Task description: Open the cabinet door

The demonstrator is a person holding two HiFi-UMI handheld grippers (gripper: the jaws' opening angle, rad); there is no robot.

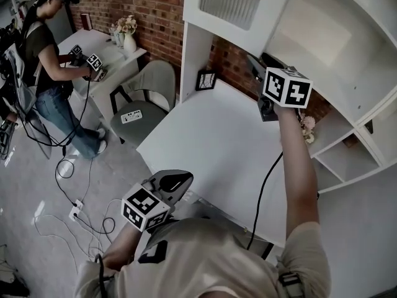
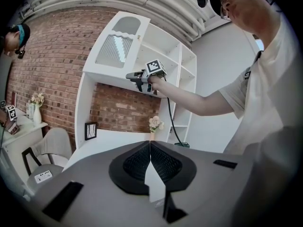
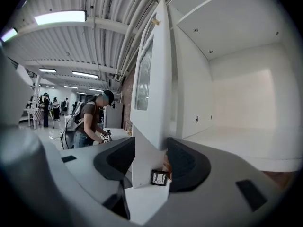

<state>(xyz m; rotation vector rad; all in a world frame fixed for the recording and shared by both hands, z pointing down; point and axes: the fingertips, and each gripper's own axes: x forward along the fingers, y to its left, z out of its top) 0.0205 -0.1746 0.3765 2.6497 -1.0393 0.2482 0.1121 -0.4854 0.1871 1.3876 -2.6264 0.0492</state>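
Shelving of a tall white wooden cabinet [image 1: 347, 61] fills the head view beyond the right gripper [image 1: 253, 63]. That gripper is raised on an outstretched arm, its marker cube turned toward the camera. Its tips sit at the lower free edge of the white cabinet door with a ribbed glass panel [image 1: 239, 8], which stands swung out from the cabinet, above and ahead of the gripper. Below the gripper lies the white desk top [image 1: 211, 141]. A small black picture frame [image 1: 206, 79] stands down to the gripper's left, and a small bunch of pale flowers [image 1: 307, 126] stands below it to the right. The left gripper [image 1: 180, 180] is held low by the person's chest, over the desk's near edge, well apart from the door. Far to its left another person [image 1: 43, 48] stands at a second white table [image 1: 118, 48].

In the left gripper view, the left gripper's jaws are pressed together with nothing between them. Above and ahead of their tips, the right gripper meets the door's lower corner. A red brick wall [image 2: 47, 70] runs behind and to the left, and a grey padded chair [image 2: 54, 143] sits low on the left.

In the right gripper view, the jaws stand wide apart. The door's lower corner, seen edge-on, rises between them, and the pads are not clamped on it. The picture frame shows low between the jaws, under the door's corner. The cabinet's white inside opens to the right of the jaws, and the other person stands beyond the left jaw.
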